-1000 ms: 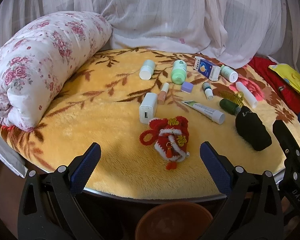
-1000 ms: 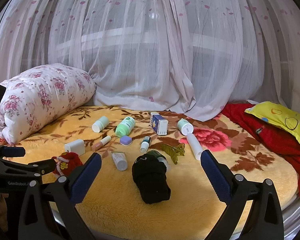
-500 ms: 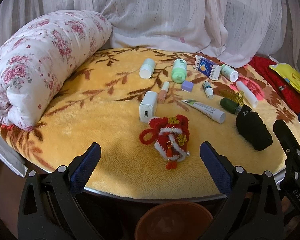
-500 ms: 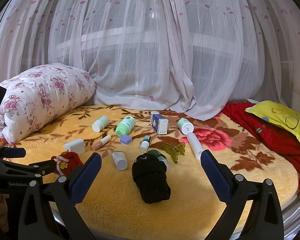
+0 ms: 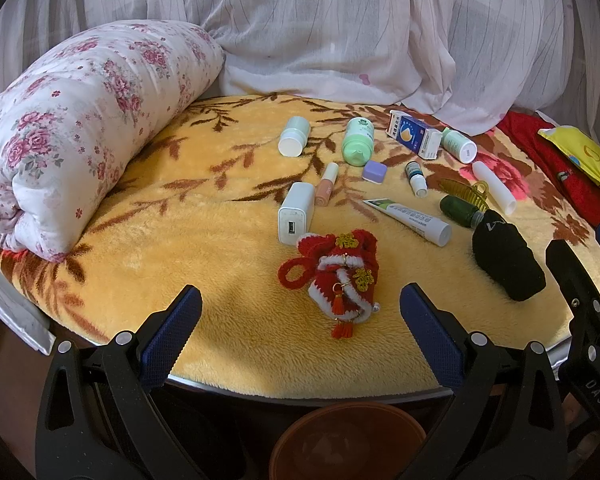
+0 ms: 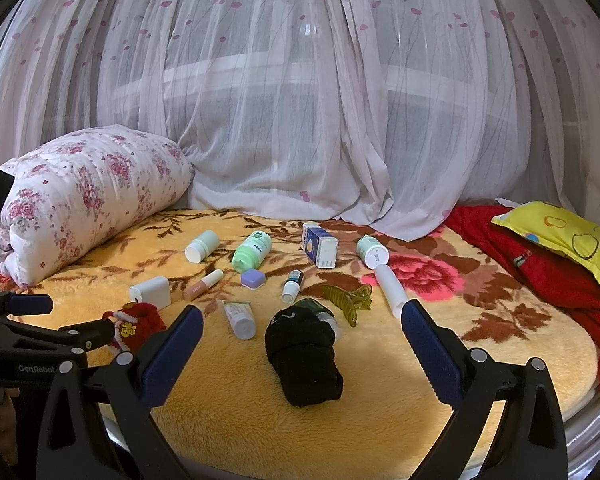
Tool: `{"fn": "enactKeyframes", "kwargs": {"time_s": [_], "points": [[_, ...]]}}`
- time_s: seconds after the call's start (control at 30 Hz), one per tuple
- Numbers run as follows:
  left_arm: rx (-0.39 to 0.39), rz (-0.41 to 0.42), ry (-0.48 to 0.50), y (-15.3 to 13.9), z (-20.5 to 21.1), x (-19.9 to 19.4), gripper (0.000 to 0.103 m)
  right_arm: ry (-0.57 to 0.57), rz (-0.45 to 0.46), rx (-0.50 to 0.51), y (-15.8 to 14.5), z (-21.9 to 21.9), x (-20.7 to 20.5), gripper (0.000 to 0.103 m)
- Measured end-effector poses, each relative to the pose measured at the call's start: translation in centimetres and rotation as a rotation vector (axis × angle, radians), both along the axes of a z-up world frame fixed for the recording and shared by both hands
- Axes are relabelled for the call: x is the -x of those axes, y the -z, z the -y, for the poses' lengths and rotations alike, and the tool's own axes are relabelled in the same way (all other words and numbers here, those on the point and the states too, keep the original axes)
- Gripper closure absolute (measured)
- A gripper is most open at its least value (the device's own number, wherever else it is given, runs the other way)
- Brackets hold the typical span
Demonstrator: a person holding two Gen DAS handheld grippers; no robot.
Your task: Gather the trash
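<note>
Trash is all over the yellow blanket (image 5: 228, 280), nothing picked up yet, so you're basically at the start.

Left wrist view: your left gripper (image 5: 300, 320) hangs at the near edge of the bed, jaws spread wide and empty, framing the red knit pouch (image 5: 340, 272). Behind that sit the white charger (image 5: 295, 213) and the tube (image 5: 410, 221), with the black sock (image 5: 506, 262) off to the right. A brown bin (image 5: 348, 440) is right below the gripper, probably parked there so you can just drop stuff straight down. The rolled quilt (image 5: 80, 132) is pushed to the left, out of the way.

Right wrist view: your right gripper (image 6: 302, 344) is spread too, holding nothing, lined up on the sock with the green bottle (image 6: 318, 308) tucked against its far end and the hair clip (image 6: 350, 300) just beside. Further back are the mint bottle (image 6: 252, 251), the blue box (image 6: 320, 246) and the purple case (image 6: 253, 279). You'll have to judge what's really trash; I'd guess tube and box first.
</note>
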State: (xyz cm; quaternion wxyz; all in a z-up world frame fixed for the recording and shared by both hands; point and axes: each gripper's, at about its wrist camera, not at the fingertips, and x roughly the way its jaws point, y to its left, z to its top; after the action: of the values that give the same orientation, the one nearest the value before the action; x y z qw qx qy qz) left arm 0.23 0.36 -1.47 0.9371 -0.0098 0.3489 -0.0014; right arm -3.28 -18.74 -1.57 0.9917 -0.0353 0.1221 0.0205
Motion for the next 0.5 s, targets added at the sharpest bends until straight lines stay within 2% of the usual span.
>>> {"fn": "enactKeyframes", "kwargs": {"time_s": [0.5], "points": [[0.001, -0.001, -0.001, 0.00, 0.07, 0.00, 0.006, 0.000, 0.001, 0.000, 0.01, -0.02, 0.00, 0.005]]}}
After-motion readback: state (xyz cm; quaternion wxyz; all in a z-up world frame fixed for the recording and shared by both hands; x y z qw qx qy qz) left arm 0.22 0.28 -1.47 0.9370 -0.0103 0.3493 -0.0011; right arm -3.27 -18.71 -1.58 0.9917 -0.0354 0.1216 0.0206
